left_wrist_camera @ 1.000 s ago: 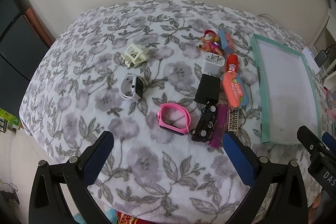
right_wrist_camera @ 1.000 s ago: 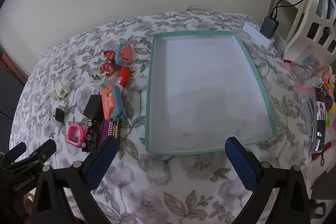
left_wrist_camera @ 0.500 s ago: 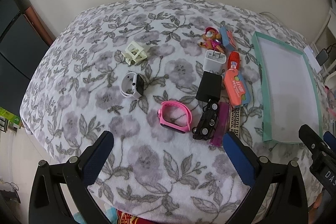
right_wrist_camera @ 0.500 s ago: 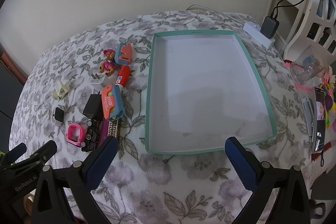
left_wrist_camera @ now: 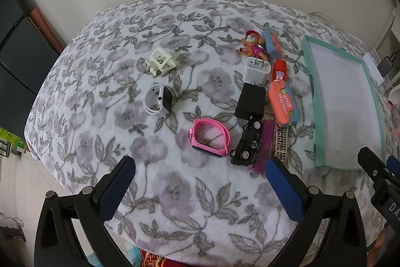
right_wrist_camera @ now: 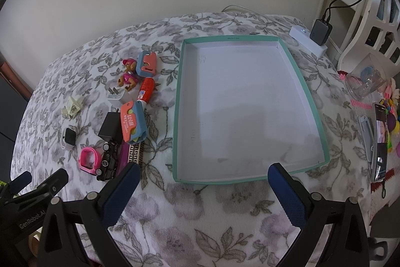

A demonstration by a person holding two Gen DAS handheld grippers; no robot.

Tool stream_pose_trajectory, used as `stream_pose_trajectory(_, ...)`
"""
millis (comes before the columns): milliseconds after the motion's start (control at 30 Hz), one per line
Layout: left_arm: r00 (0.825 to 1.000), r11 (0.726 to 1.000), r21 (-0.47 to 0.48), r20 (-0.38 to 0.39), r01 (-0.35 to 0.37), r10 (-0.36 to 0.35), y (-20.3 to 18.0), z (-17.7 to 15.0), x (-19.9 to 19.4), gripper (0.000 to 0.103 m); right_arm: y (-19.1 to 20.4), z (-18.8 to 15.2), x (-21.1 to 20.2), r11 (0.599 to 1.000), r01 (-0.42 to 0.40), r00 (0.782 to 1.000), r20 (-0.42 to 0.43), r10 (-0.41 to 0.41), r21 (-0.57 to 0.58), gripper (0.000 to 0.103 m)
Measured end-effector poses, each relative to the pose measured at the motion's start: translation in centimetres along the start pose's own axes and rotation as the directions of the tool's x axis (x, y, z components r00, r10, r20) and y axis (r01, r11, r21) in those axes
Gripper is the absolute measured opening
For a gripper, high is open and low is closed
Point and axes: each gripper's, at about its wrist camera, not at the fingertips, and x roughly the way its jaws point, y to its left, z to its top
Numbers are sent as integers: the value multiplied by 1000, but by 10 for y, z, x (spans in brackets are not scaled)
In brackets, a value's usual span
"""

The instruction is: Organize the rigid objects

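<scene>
- Left wrist view: the left gripper [left_wrist_camera: 200, 174] hangs over the near edge of the grey-and-white floral fleece blanket [left_wrist_camera: 190, 204]. Its blue-padded fingers [left_wrist_camera: 116, 188] are spread wide and hold nothing.
- Loose rigid items lie ahead of it on the blanket. A pink plastic watch band [left_wrist_camera: 209, 137] and a black toy car [left_wrist_camera: 247, 143] sit nearest; they are close together, and contact between them cannot be confirmed.
- A white smartwatch with a dark face [left_wrist_camera: 158, 100] and a cream plastic hair claw [left_wrist_camera: 160, 61] lie apart, further left.
- A black rectangular adapter [left_wrist_camera: 250, 100], a white plug charger [left_wrist_camera: 257, 69], an orange-and-blue case [left_wrist_camera: 282, 101] and a small pink-and-brown toy figure [left_wrist_camera: 253, 44] form a tight row beside the tray.
- Right wrist view: the right gripper [right_wrist_camera: 202, 188] is stationed at the near edge of the shallow teal-rimmed white cardboard tray [right_wrist_camera: 178, 101]. Its fingers [right_wrist_camera: 287, 194] are likewise wide apart and empty.
- The tray holds no items, so in the inspector's judgement no sorting is done yet.
- Judgement: the division of stations appears deliberate, with the left tool facing the clutter for pickup and the right facing the receptacle.
- Judgement: the pink band, nearest and lying clear on its near side, seems the likeliest first pick.
- A phone [right_wrist_camera: 381, 142] and bright trinkets at the right edge look unrelated to the task.
</scene>
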Motion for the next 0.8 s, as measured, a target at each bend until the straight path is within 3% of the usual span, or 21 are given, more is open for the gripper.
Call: stream_pose_trajectory(800,1000,1000,-1,-7,-1,1,0,0,1,103,0,-1,1,1000,1,1000,-4,-1,-4,103)
